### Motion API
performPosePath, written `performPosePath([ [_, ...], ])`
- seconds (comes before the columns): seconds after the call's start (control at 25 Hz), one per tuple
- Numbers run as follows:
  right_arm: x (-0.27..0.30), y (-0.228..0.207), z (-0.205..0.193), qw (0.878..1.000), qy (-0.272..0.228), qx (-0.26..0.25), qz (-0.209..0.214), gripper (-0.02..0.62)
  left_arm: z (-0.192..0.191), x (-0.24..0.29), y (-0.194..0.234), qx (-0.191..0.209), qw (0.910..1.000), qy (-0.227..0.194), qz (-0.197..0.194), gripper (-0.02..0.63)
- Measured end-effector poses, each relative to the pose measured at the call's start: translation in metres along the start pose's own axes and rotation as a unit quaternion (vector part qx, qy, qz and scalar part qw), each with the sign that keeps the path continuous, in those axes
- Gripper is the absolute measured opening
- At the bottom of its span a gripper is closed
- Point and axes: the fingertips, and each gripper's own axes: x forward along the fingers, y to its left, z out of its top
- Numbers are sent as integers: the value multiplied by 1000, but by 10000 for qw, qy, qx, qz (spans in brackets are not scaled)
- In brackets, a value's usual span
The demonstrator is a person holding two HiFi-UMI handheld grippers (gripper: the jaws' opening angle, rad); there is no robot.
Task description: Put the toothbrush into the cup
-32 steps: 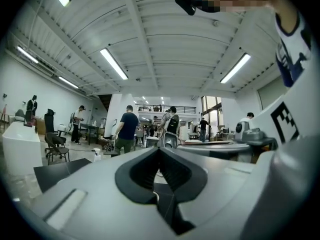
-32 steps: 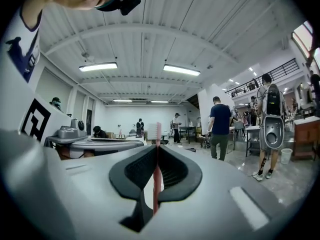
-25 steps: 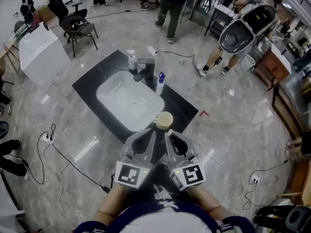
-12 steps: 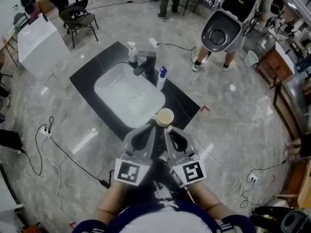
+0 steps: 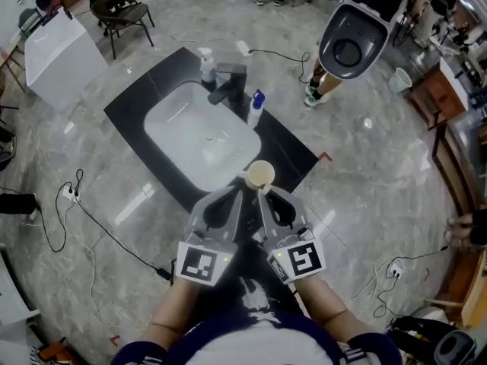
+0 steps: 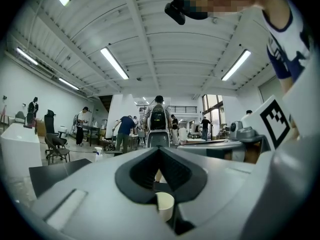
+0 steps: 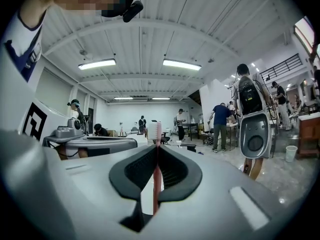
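Note:
A cream cup (image 5: 259,175) sits at the tips of both grippers, over the near corner of the black counter (image 5: 293,158). My left gripper (image 5: 240,191) is shut, and in the left gripper view the cup (image 6: 165,204) shows low between its jaws (image 6: 159,151). My right gripper (image 5: 257,192) is shut on a pink toothbrush (image 7: 155,179) that stands upright between its jaws (image 7: 156,149), white bristle head (image 7: 154,130) above the tips. In the head view the grippers hide the toothbrush.
The counter holds a white sink (image 5: 171,109), a dark faucet (image 5: 227,82), a blue-capped bottle (image 5: 254,109) and a soap dispenser (image 5: 206,65). Cables (image 5: 84,226) trail on the floor at left. A white machine (image 5: 348,44) and people stand behind.
The view has drifted, so the sink sits a little higher and farther in the picture. Both grippers and the cup keep the same places relative to each other. The white machine has shifted left.

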Motion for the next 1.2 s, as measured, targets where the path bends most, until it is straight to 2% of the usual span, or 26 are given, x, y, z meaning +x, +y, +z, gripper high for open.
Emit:
performPosePath([
  [1.2,54,-39,-23,9998,168,-69,-86,11,-19,21,32,-152,9996,205,76,0],
])
